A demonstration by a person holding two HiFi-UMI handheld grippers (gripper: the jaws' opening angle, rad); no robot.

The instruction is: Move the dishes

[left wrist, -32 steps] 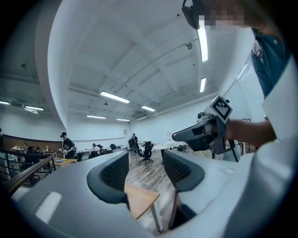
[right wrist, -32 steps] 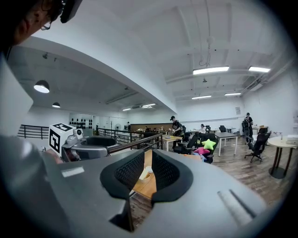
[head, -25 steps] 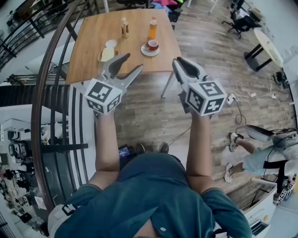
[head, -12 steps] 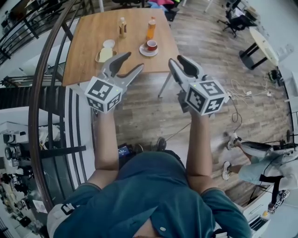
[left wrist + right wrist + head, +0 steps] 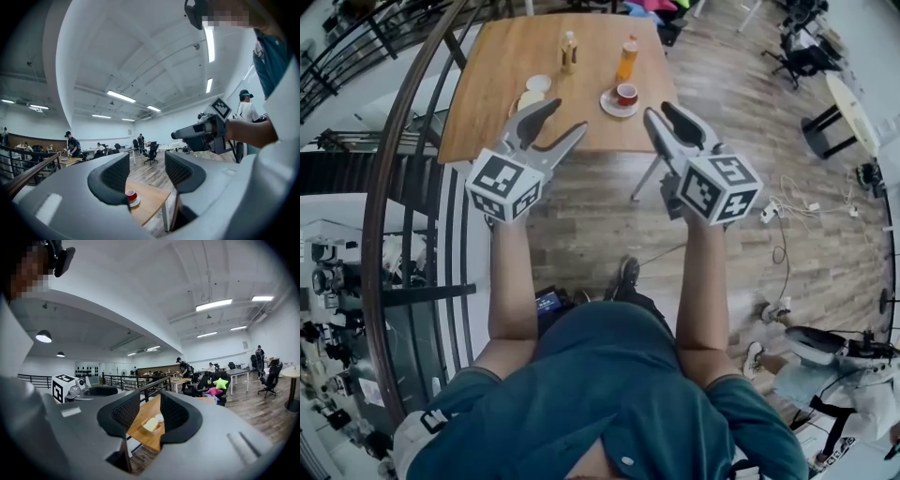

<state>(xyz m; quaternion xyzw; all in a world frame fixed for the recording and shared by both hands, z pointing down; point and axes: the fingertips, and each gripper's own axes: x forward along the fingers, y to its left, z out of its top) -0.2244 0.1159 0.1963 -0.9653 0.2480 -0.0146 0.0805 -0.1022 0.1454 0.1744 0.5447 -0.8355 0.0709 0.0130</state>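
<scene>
Seemingly readied for grasping, left gripper (image 5: 565, 117) and right gripper (image 5: 660, 111) face the bench (image 5: 487, 94) — jaws apart, holding nothing.

Wooden table (image 5: 502, 75) beside a railing (image 5: 412, 159) in an open office.
Two bottles are seen upright near the table's far edge, the tan bottle (image 5: 569, 52) to the left and the orange bottle (image 5: 627, 59) to the right, set apart from each other. The dark curved railing is run along the table's left side, and a plank floor (image 5: 600, 216) is spread beneath. Further right an office chair (image 5: 802, 61) and a round table (image 5: 853, 98) are placed, with cables (image 5: 797, 192) strewn on the floor nearby. In the right gripper view a green star cushion (image 5: 219, 383) is shown just above a pink cushion (image 5: 213, 391), and strip lights (image 5: 214, 304) are lit on the ceiling.
</scene>
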